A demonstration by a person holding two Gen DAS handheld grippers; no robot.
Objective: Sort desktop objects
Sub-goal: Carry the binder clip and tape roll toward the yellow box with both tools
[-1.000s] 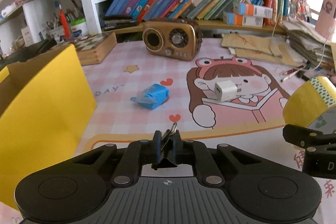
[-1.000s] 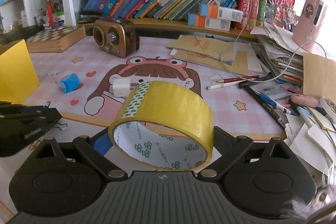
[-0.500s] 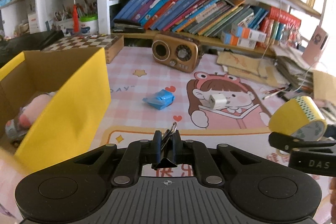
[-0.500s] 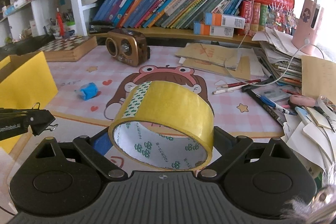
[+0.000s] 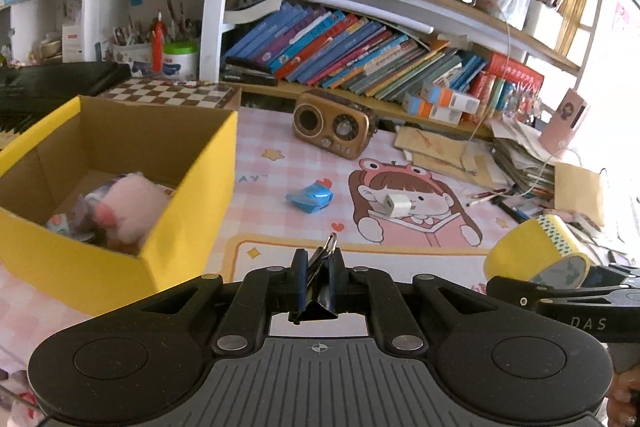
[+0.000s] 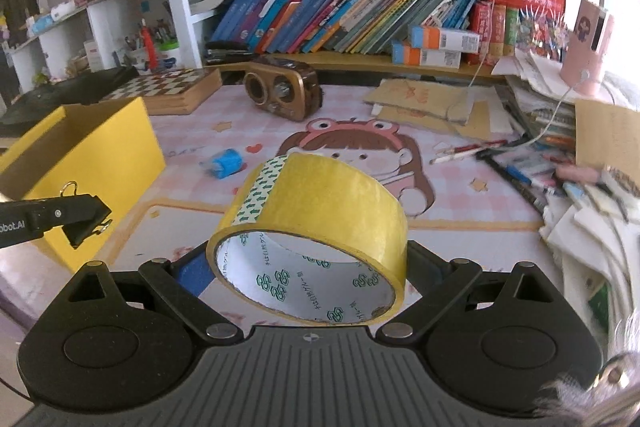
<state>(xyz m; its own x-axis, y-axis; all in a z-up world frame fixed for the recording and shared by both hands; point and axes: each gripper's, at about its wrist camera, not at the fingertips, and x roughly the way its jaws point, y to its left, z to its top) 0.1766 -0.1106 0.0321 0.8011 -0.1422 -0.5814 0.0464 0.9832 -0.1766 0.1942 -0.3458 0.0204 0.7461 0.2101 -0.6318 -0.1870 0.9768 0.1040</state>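
My left gripper [image 5: 318, 283] is shut on a black binder clip [image 5: 320, 287] and holds it in the air, right of the open yellow box [image 5: 188, 223]. The box holds a pink plush toy [image 5: 132, 203] and other small things. My right gripper [image 6: 308, 267] is shut on a roll of yellow tape [image 6: 316, 227], also raised; the roll shows at the right in the left wrist view [image 5: 536, 251]. A blue wrapped object [image 5: 310, 199] and a white charger plug [image 5: 396, 205] lie on the pink desk mat [image 5: 272, 195].
A brown retro radio [image 5: 334, 127] and a chessboard box [image 5: 172, 95] stand at the back. Books fill the shelf [image 5: 360, 51] behind. Papers, pens and cables [image 6: 536, 171] pile up at the right, by a cardboard piece [image 6: 608, 139].
Both grippers have risen with their loads. The left one now looks down into the yellow box, whose contents have come into view.
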